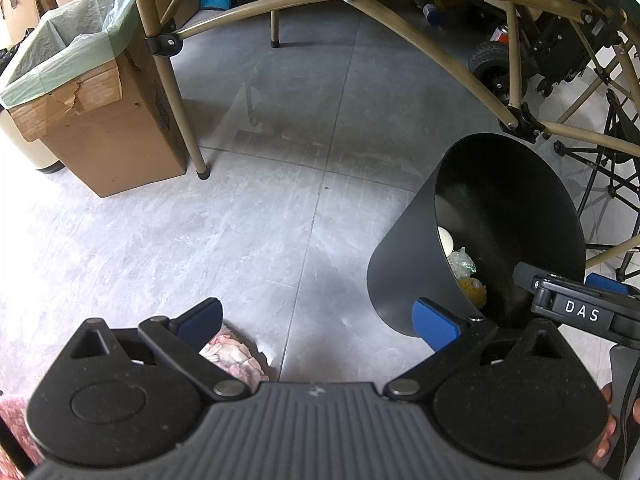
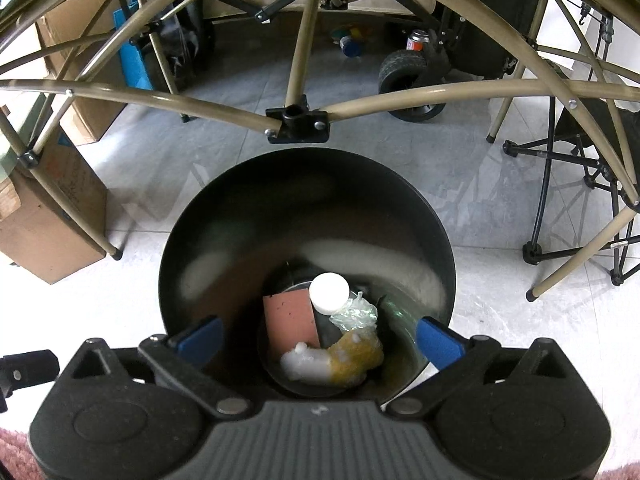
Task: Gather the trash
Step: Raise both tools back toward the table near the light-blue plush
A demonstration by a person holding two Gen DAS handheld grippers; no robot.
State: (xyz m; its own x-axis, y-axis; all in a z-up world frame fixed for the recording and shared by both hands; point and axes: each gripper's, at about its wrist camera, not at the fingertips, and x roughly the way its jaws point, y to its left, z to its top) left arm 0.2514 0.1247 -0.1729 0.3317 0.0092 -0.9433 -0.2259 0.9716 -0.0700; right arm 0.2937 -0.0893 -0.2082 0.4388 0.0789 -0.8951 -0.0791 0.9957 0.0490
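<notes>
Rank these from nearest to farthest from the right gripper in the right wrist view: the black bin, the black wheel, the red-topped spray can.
1. black bin, directly below the open right gripper.
2. black wheel, beyond, up right.
3. red-topped spray can, just behind it.

Cardboard box (image 1: pixel 116 136), folding-frame legs (image 1: pixel 176 80)

Left gripper (image 1: pixel 320 320) pointed steeply down, blue fingers (image 1: pixel 200 320) spread wide with nothing between them. Right gripper (image 2: pixel 320 336) likewise angled steeply down, jaws at full spread and empty, its blue fingers (image 2: pixel 438 342) far apart. Seen from the left wrist, right gripper (image 1: pixel 576 300) just beside the left one, fingertips of a hand (image 1: pixel 608 428) wrapped around its grip.
</notes>
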